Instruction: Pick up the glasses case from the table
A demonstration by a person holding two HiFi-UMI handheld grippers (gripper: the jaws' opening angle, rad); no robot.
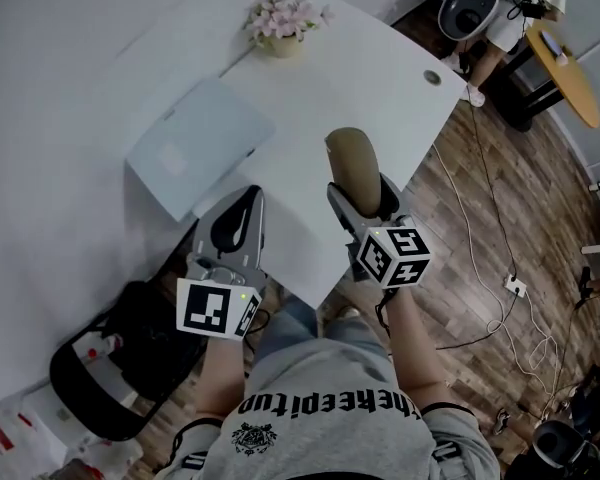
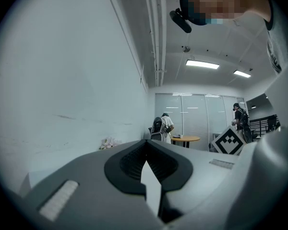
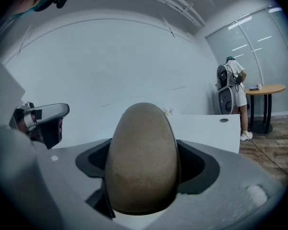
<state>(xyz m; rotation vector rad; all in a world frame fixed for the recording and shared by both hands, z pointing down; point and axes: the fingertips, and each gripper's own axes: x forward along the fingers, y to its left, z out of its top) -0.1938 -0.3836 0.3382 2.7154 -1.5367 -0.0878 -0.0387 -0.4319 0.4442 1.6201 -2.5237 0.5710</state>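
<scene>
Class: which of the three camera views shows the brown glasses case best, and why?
The right gripper view: the glasses case fills its centre, clamped by the right hand-held gripper. The head view shows it smaller, from above, over the white table. The left gripper view misses it.

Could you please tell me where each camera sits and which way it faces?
Head view: on the person's head, looking steeply down at the table, laptop and potted flowers; both forearms, left gripper and right gripper show.
Left gripper view: on the left gripper, facing along its shut, empty jaws towards the wall and ceiling; the right gripper's marker cube shows.
Right gripper view: on the right gripper, facing across the table; jaws clamp the glasses case.
Shared: both gripper views show the round wooden table.
</scene>
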